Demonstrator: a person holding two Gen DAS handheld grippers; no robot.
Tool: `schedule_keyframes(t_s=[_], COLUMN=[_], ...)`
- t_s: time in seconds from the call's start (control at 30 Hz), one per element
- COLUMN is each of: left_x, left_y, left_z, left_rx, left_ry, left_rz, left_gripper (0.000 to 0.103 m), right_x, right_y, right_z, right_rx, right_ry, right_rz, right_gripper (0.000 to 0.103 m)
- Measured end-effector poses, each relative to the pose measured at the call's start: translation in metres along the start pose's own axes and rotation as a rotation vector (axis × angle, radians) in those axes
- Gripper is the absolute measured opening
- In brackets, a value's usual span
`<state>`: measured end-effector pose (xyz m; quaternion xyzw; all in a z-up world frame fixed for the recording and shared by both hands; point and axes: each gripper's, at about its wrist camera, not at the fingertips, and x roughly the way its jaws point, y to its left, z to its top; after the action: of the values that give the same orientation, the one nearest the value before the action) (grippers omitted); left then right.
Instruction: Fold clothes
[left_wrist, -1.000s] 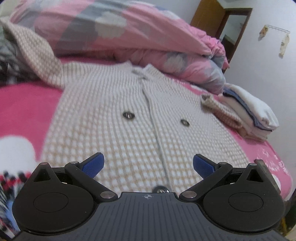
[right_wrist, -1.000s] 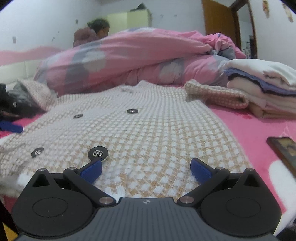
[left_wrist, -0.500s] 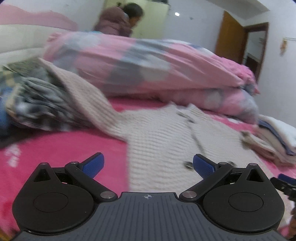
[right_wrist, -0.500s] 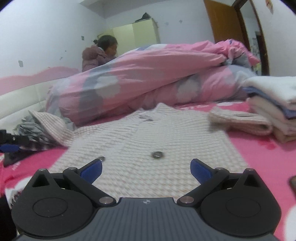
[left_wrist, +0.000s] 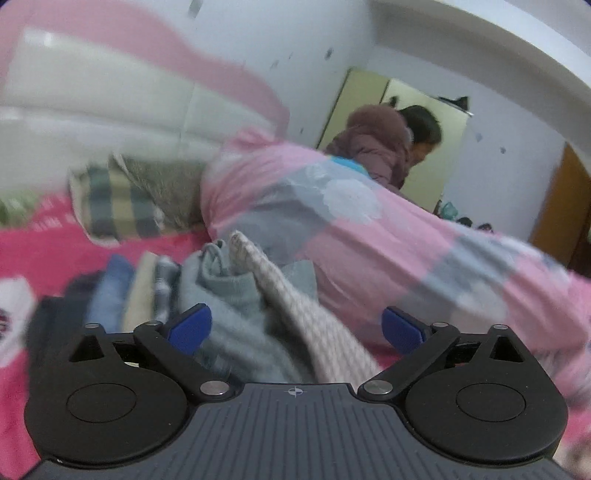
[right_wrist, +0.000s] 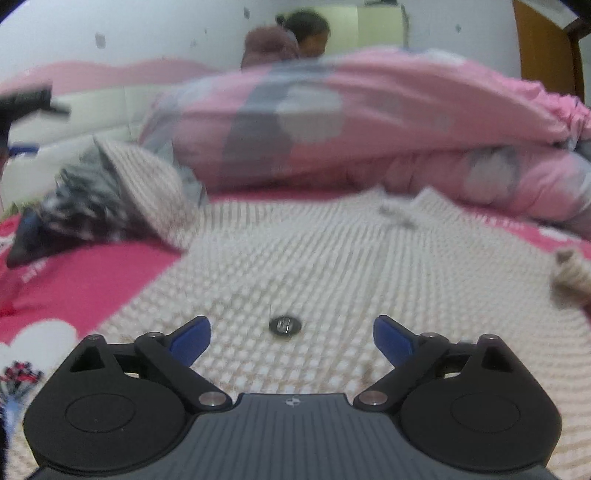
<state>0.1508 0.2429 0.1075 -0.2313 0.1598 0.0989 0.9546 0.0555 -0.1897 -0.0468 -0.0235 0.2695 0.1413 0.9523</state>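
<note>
The checked cardigan (right_wrist: 332, 266) lies spread flat on the pink bed sheet (right_wrist: 85, 273), one sleeve (left_wrist: 295, 314) draped over a heap of clothes (left_wrist: 155, 291). Both grippers, left (left_wrist: 295, 328) and right (right_wrist: 291, 339), gape wide and empty, jaws just narrowing slightly. The left has swung from the cardigan's front to that heap.

Checked cardigan (right_wrist: 332, 266) — flat, buttoned

cardigan (right_wrist: 332, 258): 1 | button (right_wrist: 284, 326): 1 | quilt (right_wrist: 369, 122): 1 | person (left_wrist: 384, 147): 1
</note>
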Motion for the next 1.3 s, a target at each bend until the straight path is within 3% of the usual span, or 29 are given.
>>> schedule_keyframes(t_s=[0.03,0.1,0.17,0.2,0.33,0.4,0.5,0.63,0.8,0.87,0.97,1.07,1.17,1.3], left_x=[0.017,0.046,0.068,0.078,0.106,0.117,0.119,0.098,0.014,-0.015,-0.028,-0.018,-0.015,-0.02], left_y=[0.005,0.016,0.025,0.029,0.035,0.034,0.026,0.007,-0.01,-0.004,0.027,0.068,0.098,0.1], left_z=[0.012,0.031,0.041,0.046,0.046,0.043,0.041,0.042,0.034,0.02,-0.008,-0.035,-0.045,-0.038], left_rx=[-0.023,-0.076,-0.121,-0.143,-0.112,-0.087,-0.046,0.04,0.181,0.207,0.157,0.098,-0.01,-0.019], left_ry=[0.032,0.078,0.107,0.12,0.181,0.195,0.153,0.035,-0.225,-0.297,-0.256,-0.148,-0.08,-0.046], left_rz=[-0.002,0.023,0.041,0.049,0.082,0.11,0.115,0.099,0.011,0.019,0.107,0.188,0.197,0.18], left_gripper=[0.094,0.077,0.074,0.067,0.048,0.029,0.013,0.01,0.009,0.009,0.009,0.009,0.01,0.012], right_x=[0.008,0.013,0.013,0.014,0.015,0.015,0.017,0.018,0.019,0.02,0.02,0.018,0.018,0.017], right_y=[0.002,-0.002,-0.009,-0.011,-0.013,-0.011,-0.006,-0.005,-0.005,-0.006,-0.006,-0.007,-0.009,-0.01], right_z=[-0.003,-0.006,-0.007,-0.008,-0.011,-0.012,-0.011,-0.011,-0.011,-0.01,-0.011,-0.01,-0.01,-0.01], right_rx=[0.001,0.023,0.058,0.066,0.079,0.058,0.034,0.025,0.028,0.03,0.034,0.042,0.05,0.055], right_ry=[0.02,0.051,0.055,0.056,0.057,0.06,0.066,0.069,0.066,0.065,0.062,0.057,0.055,0.053], right_rz=[-0.002,-0.006,0.007,0.007,0.002,-0.011,-0.019,-0.023,-0.018,-0.016,-0.011,-0.004,0.003,0.008], right_gripper=[0.094,0.093,0.093,0.093,0.094,0.094,0.096,0.097,0.097,0.097,0.097,0.097,0.098,0.098])
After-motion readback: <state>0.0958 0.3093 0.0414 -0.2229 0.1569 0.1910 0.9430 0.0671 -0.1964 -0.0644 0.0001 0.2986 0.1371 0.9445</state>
